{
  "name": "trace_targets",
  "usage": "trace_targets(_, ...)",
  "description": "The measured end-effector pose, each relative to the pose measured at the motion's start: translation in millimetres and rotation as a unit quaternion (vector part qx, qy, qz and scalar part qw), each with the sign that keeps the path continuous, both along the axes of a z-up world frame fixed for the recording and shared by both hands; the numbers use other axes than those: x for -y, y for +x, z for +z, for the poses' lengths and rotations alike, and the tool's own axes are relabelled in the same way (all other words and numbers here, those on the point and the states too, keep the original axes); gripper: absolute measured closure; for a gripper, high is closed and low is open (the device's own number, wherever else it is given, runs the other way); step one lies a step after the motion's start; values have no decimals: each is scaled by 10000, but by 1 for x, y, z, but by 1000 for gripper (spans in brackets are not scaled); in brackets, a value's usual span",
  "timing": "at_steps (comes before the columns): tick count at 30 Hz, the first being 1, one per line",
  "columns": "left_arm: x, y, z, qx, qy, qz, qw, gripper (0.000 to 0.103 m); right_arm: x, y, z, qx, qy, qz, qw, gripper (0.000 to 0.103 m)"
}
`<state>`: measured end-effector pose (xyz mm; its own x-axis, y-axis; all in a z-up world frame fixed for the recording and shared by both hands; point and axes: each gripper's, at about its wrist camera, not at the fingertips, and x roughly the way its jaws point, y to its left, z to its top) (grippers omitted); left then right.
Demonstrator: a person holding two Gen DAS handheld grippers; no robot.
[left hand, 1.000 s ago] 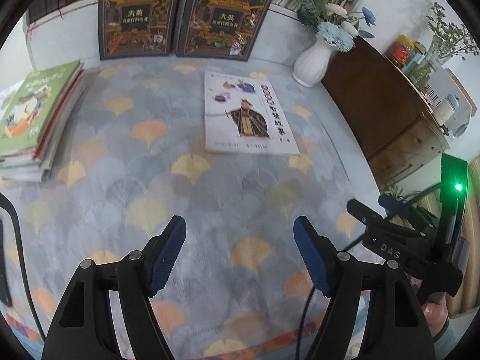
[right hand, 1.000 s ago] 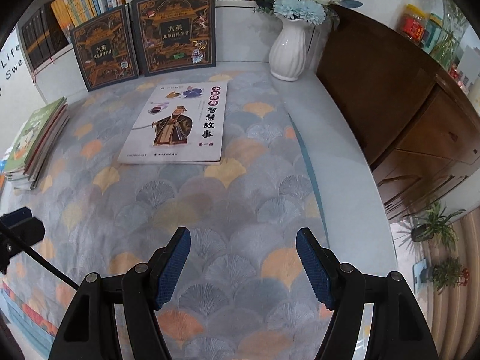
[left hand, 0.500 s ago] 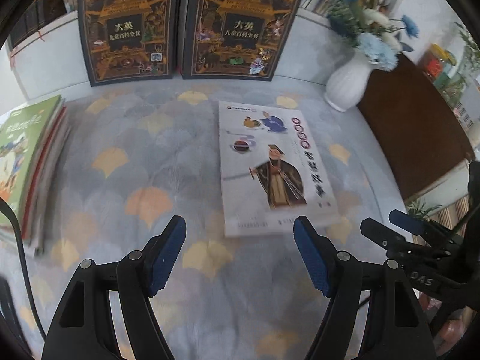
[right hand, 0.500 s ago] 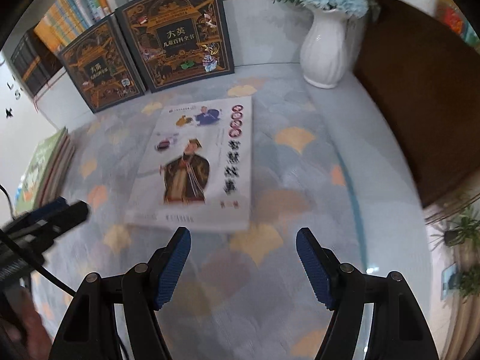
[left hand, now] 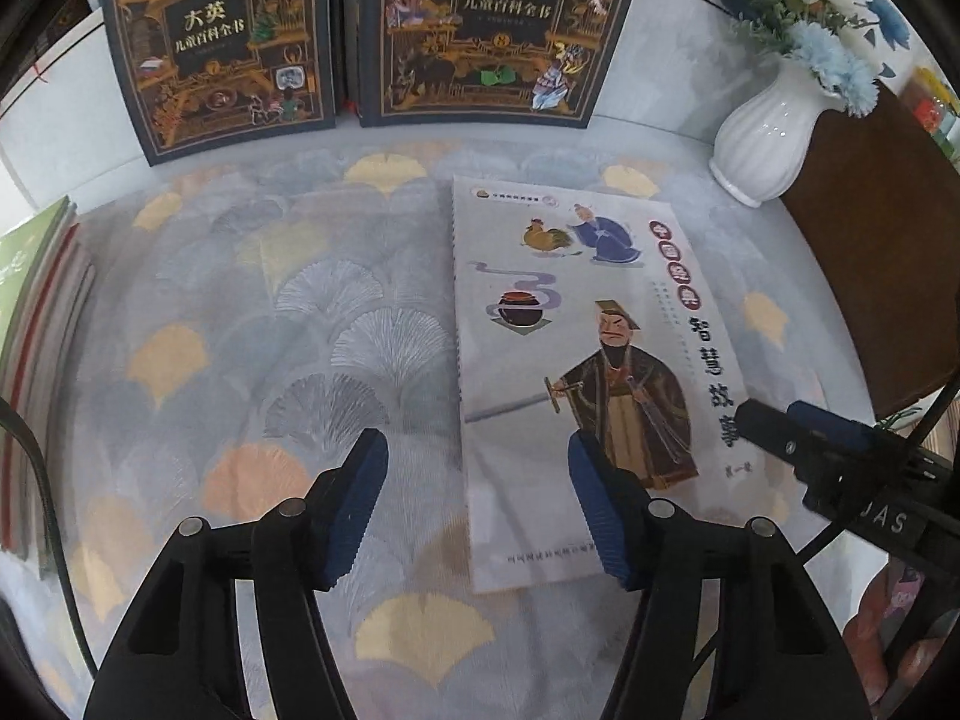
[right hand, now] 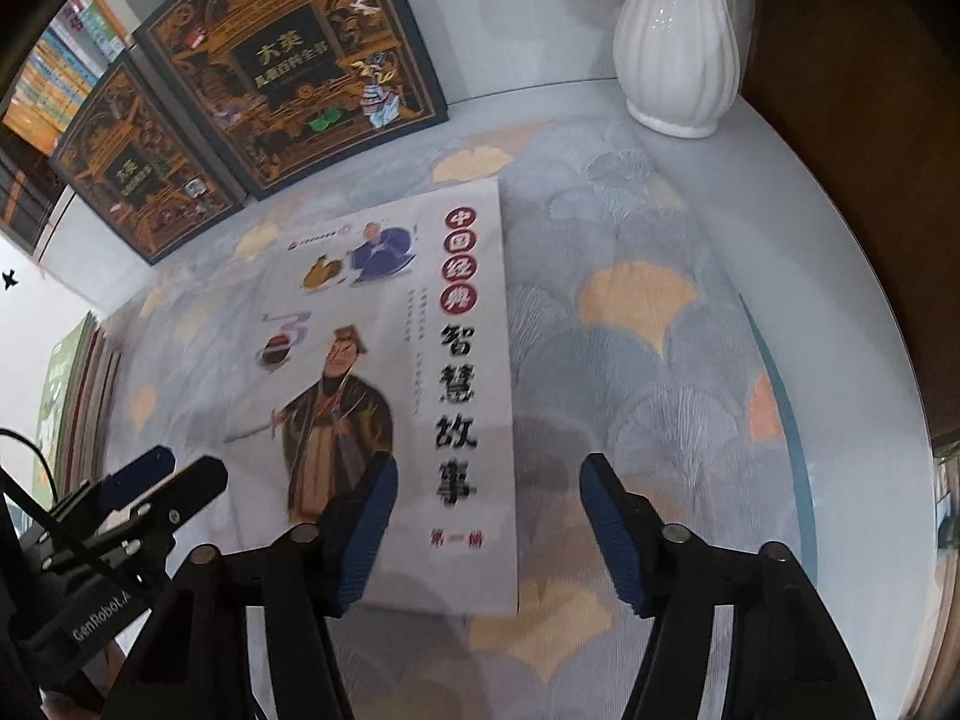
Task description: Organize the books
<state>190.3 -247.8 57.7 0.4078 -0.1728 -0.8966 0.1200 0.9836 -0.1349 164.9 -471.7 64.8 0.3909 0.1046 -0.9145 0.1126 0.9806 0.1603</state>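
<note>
A thin white picture book (left hand: pixel 576 360) with a robed man on its cover lies flat on the patterned cloth; it also shows in the right wrist view (right hand: pixel 396 372). My left gripper (left hand: pixel 477 510) is open and empty, straddling the book's lower left edge. My right gripper (right hand: pixel 486 531) is open and empty over the book's lower right corner. Each gripper shows in the other's view, the right one (left hand: pixel 840 462) at the book's right and the left one (right hand: pixel 120 516) at its left. Two dark ornate books (left hand: pixel 360 30) lean upright at the back.
A stack of books with a green cover (left hand: pixel 36 360) lies at the left. A white vase (left hand: pixel 762 138) with blue flowers stands at the back right beside a dark wooden cabinet (left hand: pixel 876 252). A shelf of books runs behind the leaning books.
Both grippers have moved forward and lower towards the white book, which now fills more of each view. Both have stayed open.
</note>
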Motion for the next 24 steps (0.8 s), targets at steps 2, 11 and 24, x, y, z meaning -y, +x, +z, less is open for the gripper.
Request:
trace_targets(2,0,4,-7,-82,-34,14,10000,44,-1,5,-5,-39,63,1,10000,50)
trace_targets(11,-4,-2,-21,-361,-637,-131,9972,44,-26,2,-16,-141,214,333,9991,49)
trace_targets(24,-24,-107,-21,-674,-1034,-375,9916,43,-50,-92,-19,-468,-161,1182,9918,46)
